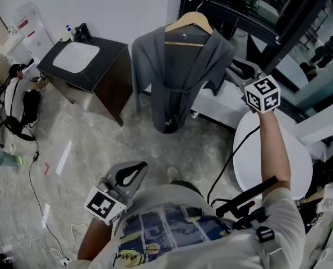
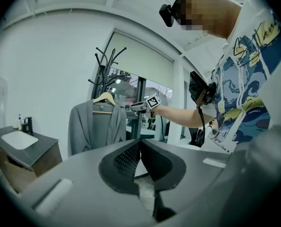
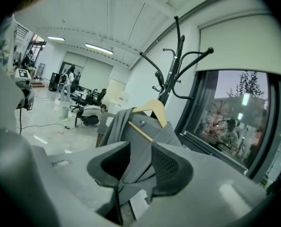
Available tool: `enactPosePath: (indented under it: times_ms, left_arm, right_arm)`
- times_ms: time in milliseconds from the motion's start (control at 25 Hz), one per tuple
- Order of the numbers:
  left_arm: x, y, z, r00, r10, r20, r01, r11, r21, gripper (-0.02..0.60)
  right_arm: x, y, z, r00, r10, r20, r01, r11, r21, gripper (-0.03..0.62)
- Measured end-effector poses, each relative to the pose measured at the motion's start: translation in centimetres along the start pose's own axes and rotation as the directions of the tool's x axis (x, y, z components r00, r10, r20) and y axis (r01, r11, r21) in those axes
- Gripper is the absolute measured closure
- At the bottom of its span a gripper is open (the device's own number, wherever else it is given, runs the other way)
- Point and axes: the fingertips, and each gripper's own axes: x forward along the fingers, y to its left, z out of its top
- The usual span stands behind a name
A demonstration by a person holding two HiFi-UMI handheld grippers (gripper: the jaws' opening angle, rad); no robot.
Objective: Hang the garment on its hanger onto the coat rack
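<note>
A grey garment [image 1: 177,77] hangs on a wooden hanger [image 1: 189,24], whose hook sits on the black coat rack [image 3: 176,56]. My right gripper [image 1: 234,68] is held up beside the garment's right shoulder. Its jaws stand open and the pads press on nothing. In the right gripper view the garment [image 3: 140,141] and the hanger [image 3: 152,109] show through the gap of that gripper [image 3: 140,148]. My left gripper [image 1: 139,167] is low by the person's waist, far from the garment, its jaws shut and empty. In the left gripper view this gripper [image 2: 140,143] points toward the garment [image 2: 95,126] and the rack [image 2: 107,63].
A dark cabinet [image 1: 107,74] with a white sink top stands left of the garment. A round white table [image 1: 248,150] is under my right arm. A dark window frame [image 1: 250,21] runs behind the rack. A person [image 1: 15,100] crouches at the far left, with cables [image 1: 35,178] on the floor.
</note>
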Motion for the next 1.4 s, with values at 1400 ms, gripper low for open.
enactPosePath:
  times_ms: [1400]
  left_arm:
    - [-9.8, -8.2, -4.4, 0.985, -0.173, -0.018, 0.173, 0.985, 0.0, 0.575]
  right_arm:
    - [-17.9, 37.5, -2.2, 0.992, 0.128, -0.006, -0.123, 0.964, 0.236, 0.591]
